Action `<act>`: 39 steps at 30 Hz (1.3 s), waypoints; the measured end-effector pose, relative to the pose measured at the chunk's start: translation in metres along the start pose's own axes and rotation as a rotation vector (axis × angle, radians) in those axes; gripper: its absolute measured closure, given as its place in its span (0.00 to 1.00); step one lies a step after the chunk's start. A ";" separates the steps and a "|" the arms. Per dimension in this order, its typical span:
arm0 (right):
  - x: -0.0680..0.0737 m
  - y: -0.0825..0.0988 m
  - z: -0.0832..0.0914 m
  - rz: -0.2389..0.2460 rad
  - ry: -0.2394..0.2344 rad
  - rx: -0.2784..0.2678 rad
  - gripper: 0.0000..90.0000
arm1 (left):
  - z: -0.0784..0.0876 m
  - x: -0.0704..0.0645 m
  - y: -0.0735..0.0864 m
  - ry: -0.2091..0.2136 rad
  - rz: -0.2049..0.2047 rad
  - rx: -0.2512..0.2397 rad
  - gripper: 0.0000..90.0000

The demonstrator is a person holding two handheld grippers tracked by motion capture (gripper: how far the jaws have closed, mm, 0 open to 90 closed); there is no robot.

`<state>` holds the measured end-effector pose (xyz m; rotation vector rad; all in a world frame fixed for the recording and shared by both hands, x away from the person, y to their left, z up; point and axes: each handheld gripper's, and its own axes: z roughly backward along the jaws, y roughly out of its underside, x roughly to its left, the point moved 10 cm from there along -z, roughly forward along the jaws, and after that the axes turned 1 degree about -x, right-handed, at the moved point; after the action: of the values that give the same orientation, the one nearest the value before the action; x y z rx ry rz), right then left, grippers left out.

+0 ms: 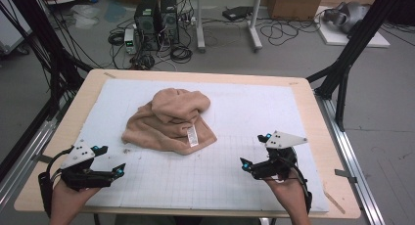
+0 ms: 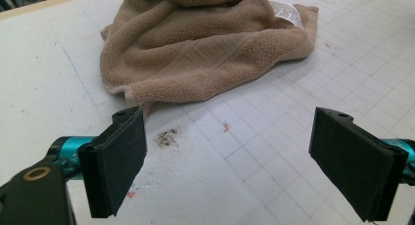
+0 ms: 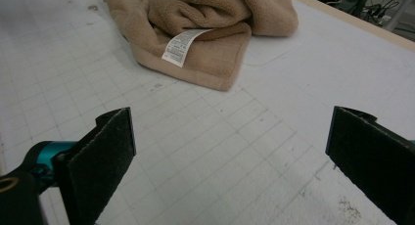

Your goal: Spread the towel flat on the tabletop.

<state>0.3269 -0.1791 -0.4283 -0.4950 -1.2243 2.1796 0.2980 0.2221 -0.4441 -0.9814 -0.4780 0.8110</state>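
A crumpled tan towel [image 1: 169, 120] lies in a heap at the middle of the white gridded mat [image 1: 244, 107], its white care label [image 1: 192, 136] facing up near the front hem. My left gripper [image 1: 110, 160] hovers at the mat's front left, open and empty, a short way from the towel's left corner [image 2: 132, 90]. At the front right my right gripper [image 1: 254, 150] is open and empty too, with the towel [image 3: 210, 19] and label [image 3: 181, 46] some distance ahead. In the left gripper view the jaws [image 2: 227, 151] stand wide apart; so do those in the right gripper view [image 3: 230, 151].
The mat covers a wooden table [image 1: 313, 117] with bare edges. A small dark smudge of lint [image 2: 168, 137] sits on the mat just ahead of my left gripper. Black frame struts [image 1: 342, 73] rise at both sides; computers [image 1: 156, 22] and cables lie on the floor beyond.
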 end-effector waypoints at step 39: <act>0.000 -0.062 -0.121 0.062 -0.146 0.067 0.39 | -0.011 0.006 -0.009 -0.003 0.013 -0.017 0.16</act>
<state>0.4148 -0.0761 -0.4369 -0.3561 -1.2209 2.3361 0.3123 0.2178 -0.4417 -0.9996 -0.4825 0.8213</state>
